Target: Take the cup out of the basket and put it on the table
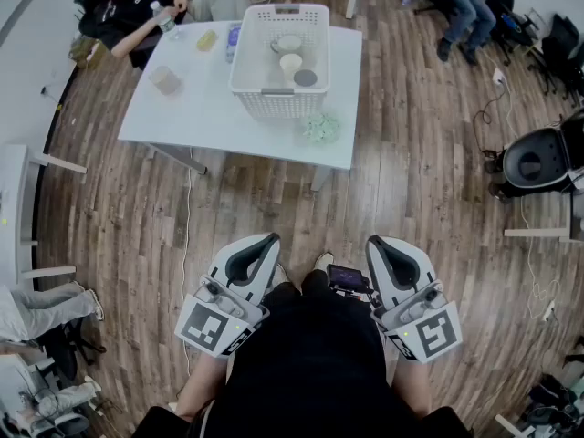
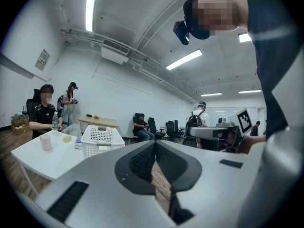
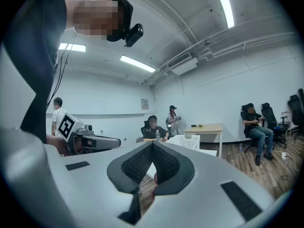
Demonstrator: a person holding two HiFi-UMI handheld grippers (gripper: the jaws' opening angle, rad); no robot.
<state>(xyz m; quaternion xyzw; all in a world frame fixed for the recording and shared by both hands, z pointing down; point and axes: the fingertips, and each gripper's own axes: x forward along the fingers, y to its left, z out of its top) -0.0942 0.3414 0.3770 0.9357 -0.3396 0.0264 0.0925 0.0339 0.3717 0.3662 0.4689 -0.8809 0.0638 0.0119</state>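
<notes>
The white table [image 1: 210, 108] is standing on the wooden floor [image 1: 411, 190], carrying the white basket [image 1: 274, 99] toward its right side, with a seated person [image 1: 128, 12] leaning at its far left corner. Down at waist height, the left gripper [image 1: 271, 239] and the right gripper [image 1: 374, 242] are both pointing level, each with jaws clenched tip to tip on nothing, well apart from the table. The cup [image 1: 291, 64] is sitting upright inside the basket, just beside a dark round disc [image 1: 306, 78].

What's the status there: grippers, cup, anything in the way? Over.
Jaws shut and empty on left gripper and right gripper, well short of the table. Upright cup in the basket, untouched. Only wood floor between, nothing blocking.
</notes>
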